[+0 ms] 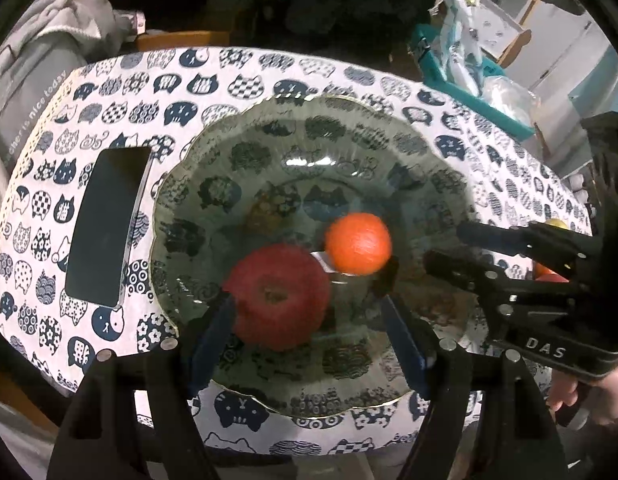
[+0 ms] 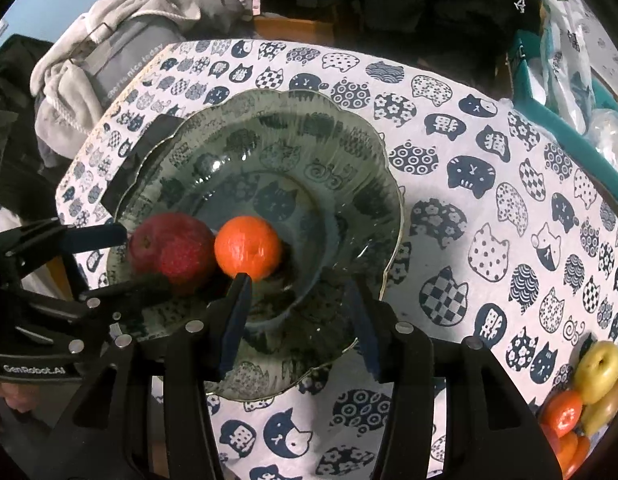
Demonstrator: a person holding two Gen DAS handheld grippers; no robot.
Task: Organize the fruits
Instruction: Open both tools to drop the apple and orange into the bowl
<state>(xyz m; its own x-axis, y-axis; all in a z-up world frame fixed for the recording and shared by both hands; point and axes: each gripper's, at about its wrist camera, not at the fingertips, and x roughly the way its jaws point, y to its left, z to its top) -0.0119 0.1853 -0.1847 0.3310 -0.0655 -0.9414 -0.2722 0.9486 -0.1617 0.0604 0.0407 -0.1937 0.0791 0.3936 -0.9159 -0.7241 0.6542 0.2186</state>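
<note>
- Left tongs [image 1: 305,296] point steeply down into the dish [image 1: 269,128], jaws spread
- The apple [image 1: 277,296] lies in the dish between those jaws, close against the left finger [image 1: 213,332]; the right finger stands clear of it, so nothing is pinched
- Right tongs [image 2: 297,280] also point down into the dish, just to the right of the left pair, jaws apart with only bare glass between them
- The orange [image 1: 357,244] sits in the dish just past the tip of the right tongs' left finger [image 2: 233,320], outside the gap and not gripped; it looks blurred in the left view
- Orange and apple lie side by side, the apple on the left tongs' side
- A hand [image 1: 589,396] holds the right tongs from behind
- More fruit [image 2: 581,396], a yellow apple on top of several oranges, is heaped on the cloth [image 1: 149,92] far to the right of the right tongs, well apart from the dish
- A phone [image 1: 105,224] lies flat on the cloth left of the left tongs, just beside the dish rim
</note>
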